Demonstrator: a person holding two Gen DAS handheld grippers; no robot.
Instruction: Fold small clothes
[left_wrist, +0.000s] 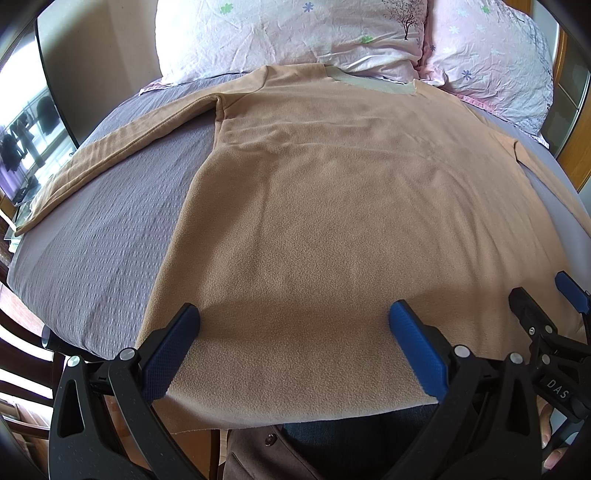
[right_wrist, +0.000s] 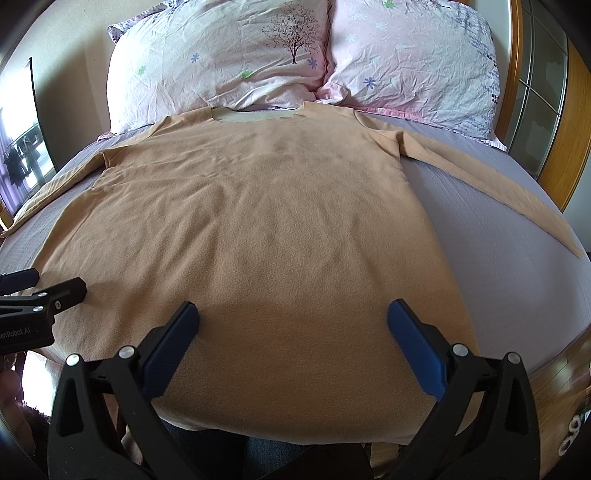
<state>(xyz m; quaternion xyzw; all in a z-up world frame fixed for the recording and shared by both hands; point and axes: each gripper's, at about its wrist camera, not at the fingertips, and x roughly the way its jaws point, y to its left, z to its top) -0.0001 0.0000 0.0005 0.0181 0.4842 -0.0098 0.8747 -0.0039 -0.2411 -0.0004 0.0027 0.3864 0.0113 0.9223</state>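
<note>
While both grippers hover spread wide over the near hem, left gripper (left_wrist: 293, 317) beside right gripper (right_wrist: 293, 317), neither pinches anything. Beyond them the tan shirt (left_wrist: 332, 192) lies flat on the grey bed (left_wrist: 103, 229), sleeves out, collar touching the pillows (right_wrist: 221, 62).

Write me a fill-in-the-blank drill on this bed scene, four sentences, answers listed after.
1. The tan shirt lies ____ on the grey bedspread.
2. Both sleeves are spread ____.
3. The collar points toward the ____.
4. The left claw and right claw are both ____.

Answers: flat; outward; pillows; open
</note>
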